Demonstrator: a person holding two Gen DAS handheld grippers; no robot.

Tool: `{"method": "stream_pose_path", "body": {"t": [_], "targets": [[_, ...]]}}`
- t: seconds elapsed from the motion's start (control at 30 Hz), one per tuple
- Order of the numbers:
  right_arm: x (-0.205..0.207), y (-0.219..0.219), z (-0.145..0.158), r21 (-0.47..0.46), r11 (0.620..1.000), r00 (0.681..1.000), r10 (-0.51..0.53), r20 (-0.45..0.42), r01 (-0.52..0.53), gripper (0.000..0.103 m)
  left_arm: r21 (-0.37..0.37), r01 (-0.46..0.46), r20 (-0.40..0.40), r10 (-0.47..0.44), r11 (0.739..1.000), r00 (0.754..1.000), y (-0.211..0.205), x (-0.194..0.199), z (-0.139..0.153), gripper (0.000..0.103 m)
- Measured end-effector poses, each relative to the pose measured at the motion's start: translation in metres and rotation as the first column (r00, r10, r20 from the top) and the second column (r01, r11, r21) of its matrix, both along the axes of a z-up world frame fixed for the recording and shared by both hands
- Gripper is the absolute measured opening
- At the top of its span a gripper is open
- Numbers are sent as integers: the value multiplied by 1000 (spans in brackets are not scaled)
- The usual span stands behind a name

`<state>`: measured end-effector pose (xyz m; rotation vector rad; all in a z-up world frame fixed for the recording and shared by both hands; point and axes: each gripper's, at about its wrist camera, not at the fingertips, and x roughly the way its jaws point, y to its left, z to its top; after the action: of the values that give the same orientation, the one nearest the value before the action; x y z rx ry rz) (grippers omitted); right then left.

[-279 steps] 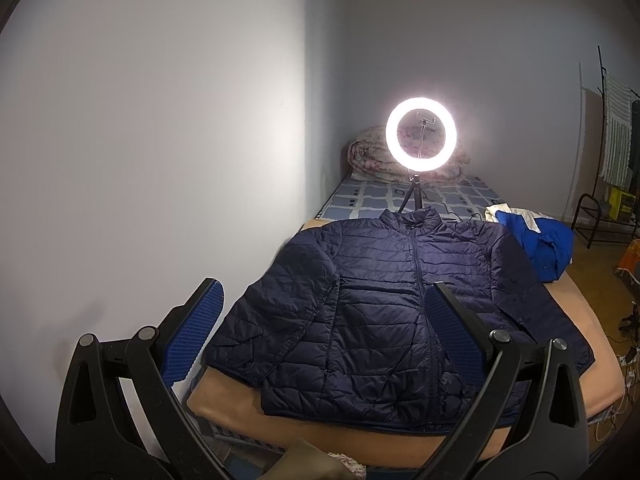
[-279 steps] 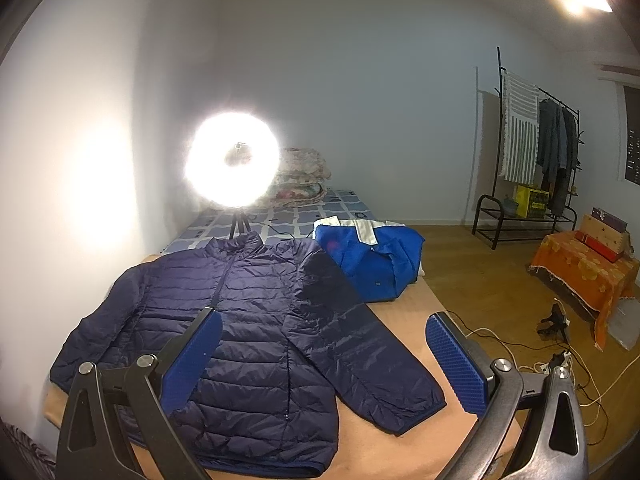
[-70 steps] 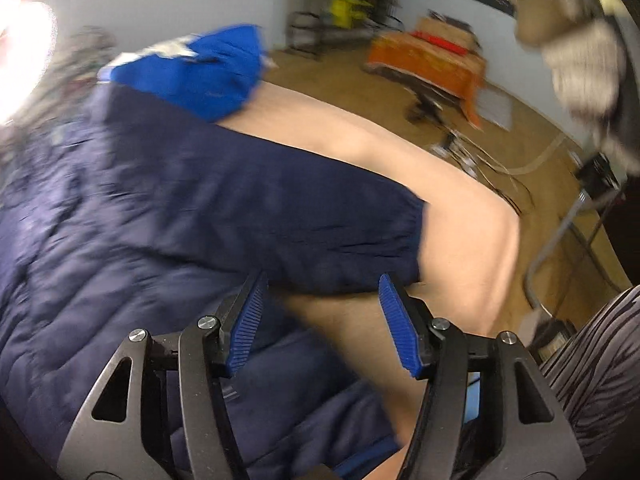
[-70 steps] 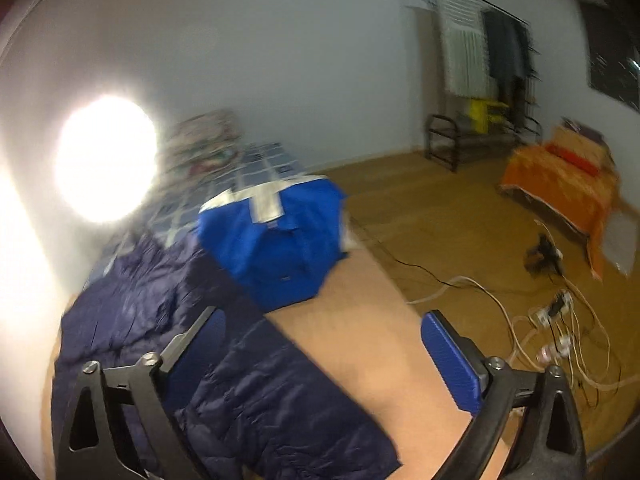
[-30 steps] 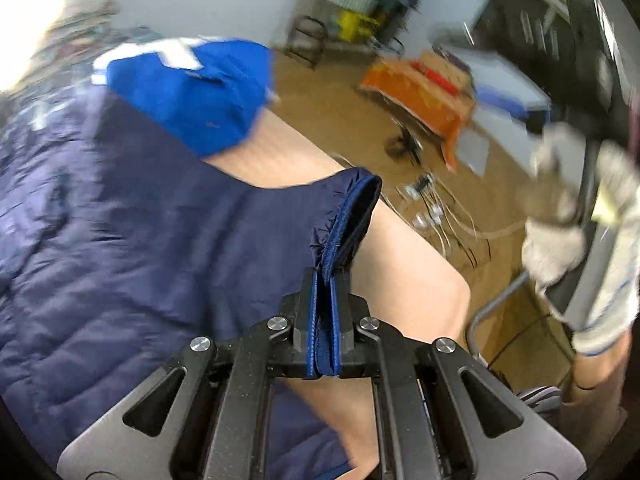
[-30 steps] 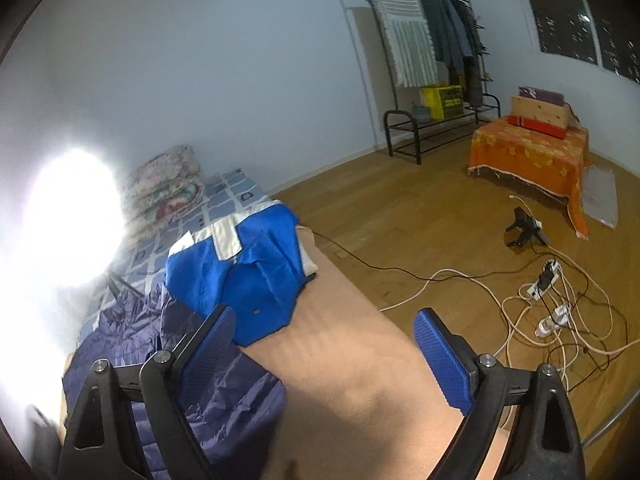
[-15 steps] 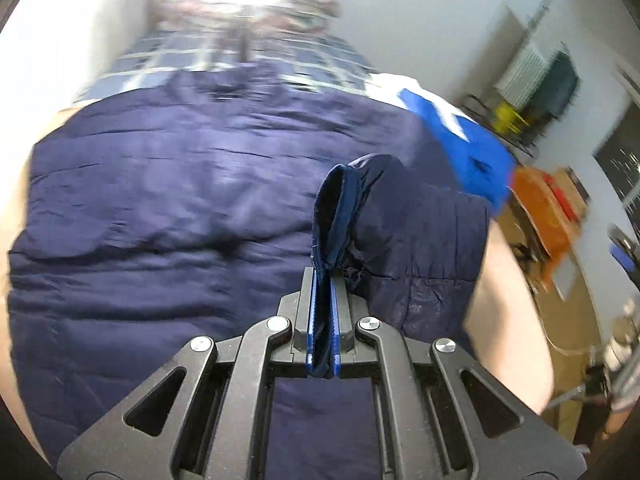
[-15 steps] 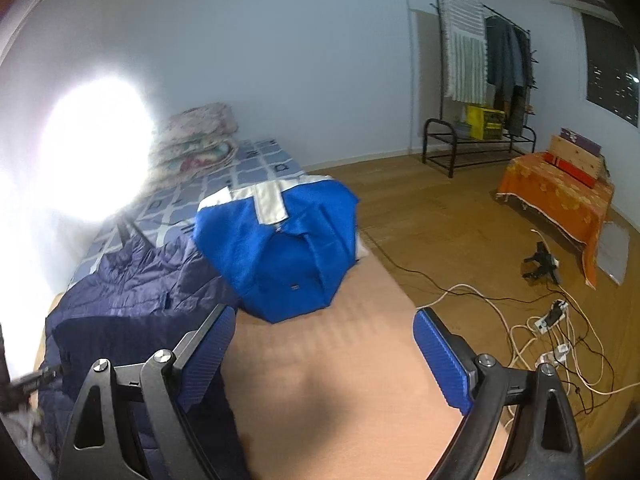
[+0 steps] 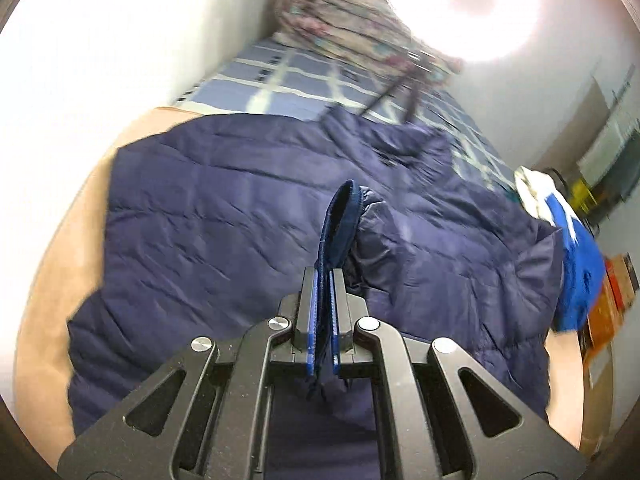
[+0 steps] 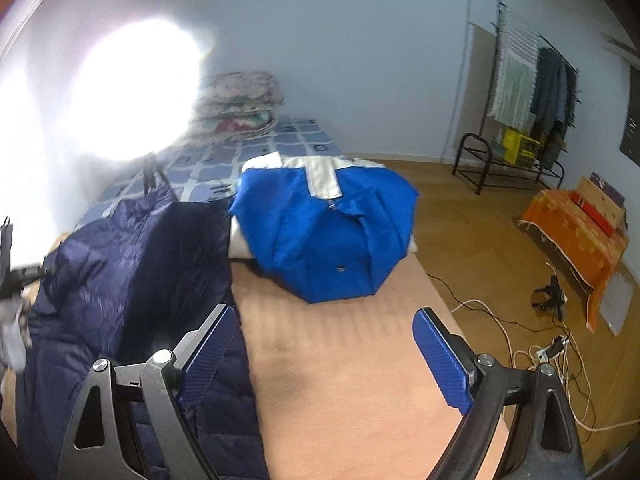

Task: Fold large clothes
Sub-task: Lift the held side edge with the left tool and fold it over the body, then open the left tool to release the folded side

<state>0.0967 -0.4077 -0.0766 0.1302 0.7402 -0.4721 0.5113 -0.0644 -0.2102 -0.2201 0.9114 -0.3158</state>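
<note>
While we carry the sleeve inward, notes by item:

Landmark: we take the navy puffer jacket as reference; it lies spread flat on the tan-covered desk, collar toward the ring light.

Left gripper: fingers pressed together on the sleeve cuff, which stands up out of them as a folded loop above the jacket's chest.

Why held so: we judge the cuff grip gives control of the whole sleeve, so it can be laid across the front as the first fold.

Left pose: camera looks down along the jacket toward the collar; tool sits above the lower middle of the jacket, roughly level.

Right gripper: fingers wide apart, holding nothing, over bare desk just beside the jacket's side edge.

Why there: we judge it waits clear of the fold, ready to pin or smooth the shoulder.

Blue garment: bundled beyond the jacket's shoulder, touching its edge; not part of this fold.

Progress: early; body and other sleeve not yet folded.

Risk: slippery quilted fabric may slide back once released.
</note>
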Motion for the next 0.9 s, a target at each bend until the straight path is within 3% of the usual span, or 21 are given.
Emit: {"method": "stream_pose_path", "body": {"t": [0.2, 0.4, 0.6, 0.8, 0.83, 0.87, 0.9], "targets": [[12, 27, -10, -72, 996, 998, 53, -41, -56, 91, -19, -87, -7, 87, 996, 996, 34, 36, -11, 3], [20, 40, -12, -91, 992, 996, 79, -46, -83, 91, -54, -194, -89, 189, 979, 978, 68, 60, -42, 3], [23, 44, -13, -83, 992, 995, 90, -49, -94, 91, 63, -194, -76, 199, 979, 977, 73, 56, -46, 3], [19, 44, -6, -27, 993, 993, 118, -12, -118, 91, 173, -101, 18, 99, 980, 995, 72, 17, -4, 3], [16, 45, -3, -20, 992, 992, 123, 4, -123, 91, 194, -88, 29, 84, 977, 996, 72, 8, 4, 9], [13, 46, 1, -20, 992, 992, 126, 18, -126, 91, 206, -78, 39, 71, 976, 997, 74, -4, 13, 28], [10, 47, 3, -21, 991, 991, 131, 28, -131, 91, 199, -65, 48, 56, 978, 997, 77, -14, 21, 37]]}}
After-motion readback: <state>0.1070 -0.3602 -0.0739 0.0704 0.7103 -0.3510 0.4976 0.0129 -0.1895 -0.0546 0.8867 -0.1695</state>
